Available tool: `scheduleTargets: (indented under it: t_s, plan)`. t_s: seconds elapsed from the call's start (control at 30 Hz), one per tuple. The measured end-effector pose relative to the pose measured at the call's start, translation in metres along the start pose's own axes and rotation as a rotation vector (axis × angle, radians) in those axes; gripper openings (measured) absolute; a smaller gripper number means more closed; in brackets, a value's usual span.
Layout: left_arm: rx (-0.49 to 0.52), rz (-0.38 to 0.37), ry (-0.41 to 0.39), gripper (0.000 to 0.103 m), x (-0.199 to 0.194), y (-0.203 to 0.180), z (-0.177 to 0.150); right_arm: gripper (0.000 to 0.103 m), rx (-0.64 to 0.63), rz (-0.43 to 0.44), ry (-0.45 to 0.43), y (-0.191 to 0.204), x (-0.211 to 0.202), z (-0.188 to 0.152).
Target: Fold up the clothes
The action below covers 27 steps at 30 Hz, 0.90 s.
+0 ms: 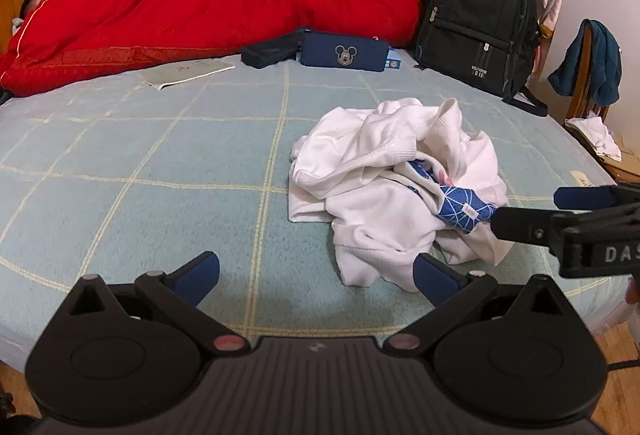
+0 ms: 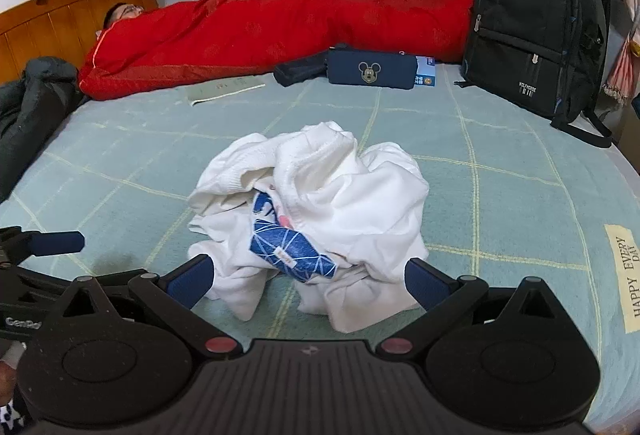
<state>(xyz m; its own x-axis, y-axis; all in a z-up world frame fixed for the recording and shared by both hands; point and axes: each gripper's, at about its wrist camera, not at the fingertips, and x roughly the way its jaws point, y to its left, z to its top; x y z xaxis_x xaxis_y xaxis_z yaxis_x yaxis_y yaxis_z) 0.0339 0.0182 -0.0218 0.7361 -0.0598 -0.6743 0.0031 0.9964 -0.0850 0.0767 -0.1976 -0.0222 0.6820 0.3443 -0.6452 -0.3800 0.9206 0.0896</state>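
Note:
A crumpled white sweatshirt with a blue patterned patch lies in a heap on the pale green checked bed cover. It also shows in the right wrist view, with its blue patch. My left gripper is open and empty, just in front of the heap's left edge. My right gripper is open, its jaws on either side of the heap's near edge, holding nothing. It enters the left wrist view from the right, beside the blue patch.
A person lies under a red quilt along the far side of the bed. A black backpack, a navy Mickey Mouse pouch, a dark case and a booklet lie behind the sweatshirt. A chair with clothes stands right.

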Motion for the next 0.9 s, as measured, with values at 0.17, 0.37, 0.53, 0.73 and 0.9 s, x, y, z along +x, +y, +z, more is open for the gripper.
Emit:
scheduleTargets:
  t_s: [0.17,0.37,0.53,0.73,0.9]
  plan:
    - [0.009,-0.004,0.010,0.102,0.008,0.000,0.002,0.103,-0.011,0.002,0.010,-0.007,0.009,0.003]
    - [0.016,-0.025,0.004,0.102,0.017,0.000,0.004,0.103,-0.002,0.005,0.006,-0.020,0.016,0.010]
    - [0.026,-0.057,-0.026,0.102,0.021,0.004,0.004,0.103,-0.041,0.102,-0.012,-0.023,0.025,0.009]
    - [0.083,-0.046,-0.029,0.102,0.028,0.005,0.006,0.103,-0.122,0.148,-0.024,-0.020,0.033,0.012]
    - [0.091,-0.078,-0.026,0.102,0.032,0.006,0.007,0.103,-0.129,0.168,-0.018,-0.019,0.034,0.017]
